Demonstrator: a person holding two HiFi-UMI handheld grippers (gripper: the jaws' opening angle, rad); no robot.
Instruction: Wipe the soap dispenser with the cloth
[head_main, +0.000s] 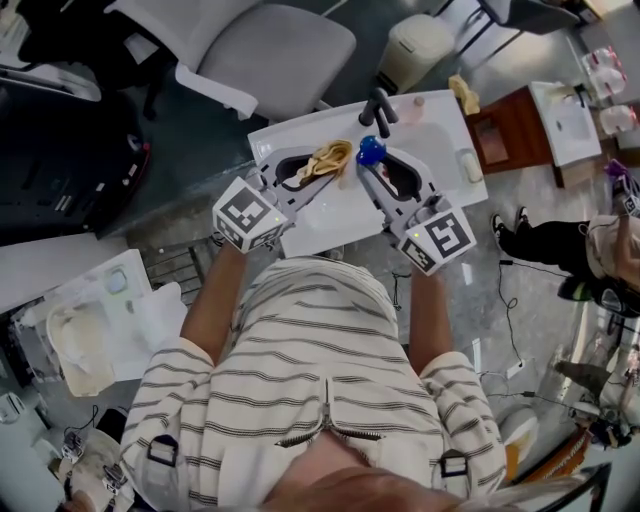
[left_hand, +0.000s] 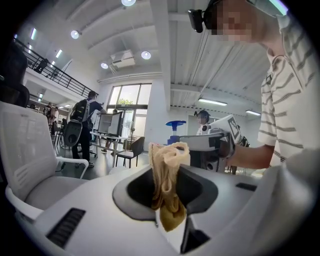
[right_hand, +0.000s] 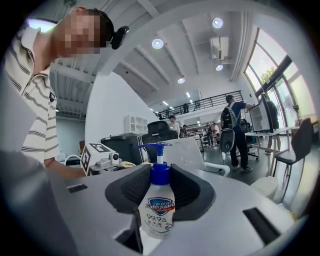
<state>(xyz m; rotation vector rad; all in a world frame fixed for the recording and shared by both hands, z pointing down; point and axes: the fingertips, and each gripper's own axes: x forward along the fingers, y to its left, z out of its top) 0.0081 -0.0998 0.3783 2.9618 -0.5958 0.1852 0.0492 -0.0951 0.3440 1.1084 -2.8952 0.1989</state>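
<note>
A crumpled tan cloth (head_main: 328, 158) hangs between the jaws of my left gripper (head_main: 318, 168), which is shut on it; in the left gripper view the cloth (left_hand: 169, 185) stands bunched up in the left gripper (left_hand: 168, 176). My right gripper (head_main: 385, 172) is shut on the soap dispenser (head_main: 371, 151), a white bottle with a blue pump. In the right gripper view the bottle (right_hand: 157, 210) sits upright between the pads of the right gripper (right_hand: 160, 186). The two grippers face each other a little apart, both held about level over the white basin top (head_main: 440, 130). Cloth and dispenser are close but not touching.
A black faucet (head_main: 378, 105) stands at the basin's far edge, with a yellow rag (head_main: 463, 93) at its back right corner. A grey office chair (head_main: 270, 50) and a white bin (head_main: 415, 45) lie beyond. A wooden cabinet (head_main: 510, 125) stands to the right.
</note>
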